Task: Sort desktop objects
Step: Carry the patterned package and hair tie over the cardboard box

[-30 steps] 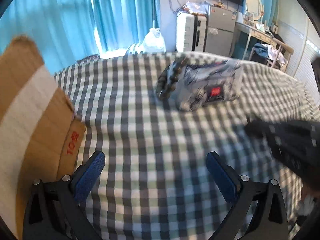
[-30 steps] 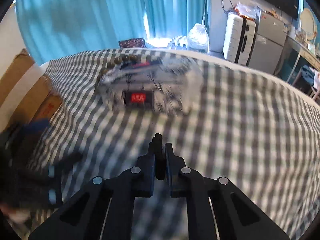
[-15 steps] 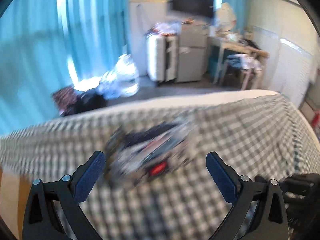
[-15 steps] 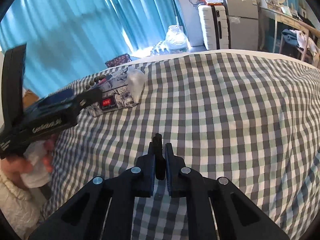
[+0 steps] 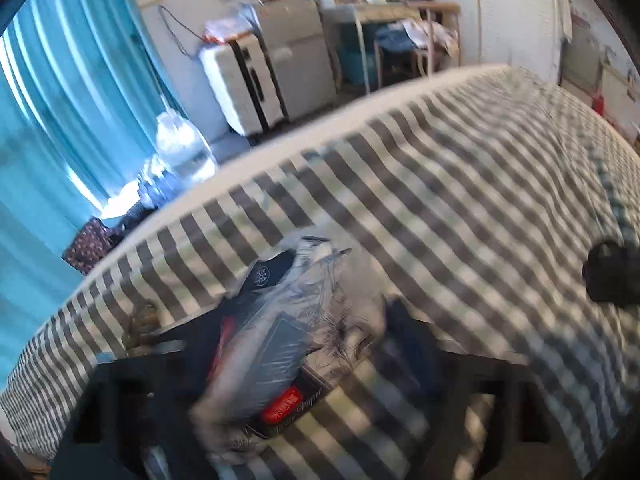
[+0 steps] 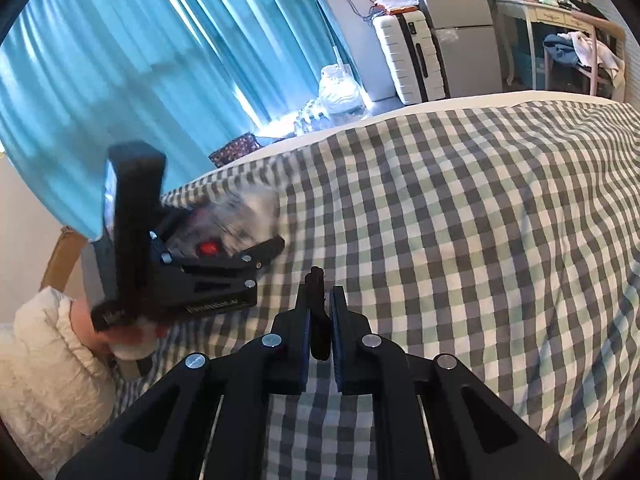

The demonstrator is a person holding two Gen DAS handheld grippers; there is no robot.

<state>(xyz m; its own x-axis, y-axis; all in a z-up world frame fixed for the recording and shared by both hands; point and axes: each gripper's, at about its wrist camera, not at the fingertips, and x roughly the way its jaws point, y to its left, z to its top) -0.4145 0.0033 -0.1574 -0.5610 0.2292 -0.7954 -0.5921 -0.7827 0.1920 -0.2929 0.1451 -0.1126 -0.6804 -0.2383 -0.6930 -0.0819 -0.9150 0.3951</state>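
A tissue pack (image 5: 288,344) in a grey floral wrapper with a red label lies at the near left of the checked bedspread (image 5: 460,184). My left gripper (image 5: 300,348) has its jaws closing on the pack, one blue pad on each side, and the wrapper bunches up between them. The picture is blurred. From the right wrist view the same pack (image 6: 240,216) sits in that gripper's black frame (image 6: 208,280), held by a hand in a white sleeve. My right gripper (image 6: 318,320) hovers over the bedspread, shut on a small black object (image 6: 317,280) that sticks out past the pads.
Brown beads (image 5: 140,320) lie just left of the pack. A cardboard box (image 6: 60,256) stands off the bed's left edge. Teal curtains, a white suitcase (image 6: 408,60), a grey fridge and a desk with a chair stand beyond the bed.
My left gripper swung over from the cardboard box to the tissue pack, rolled, and narrowed its jaws around it. The right gripper drifted right and stayed shut.
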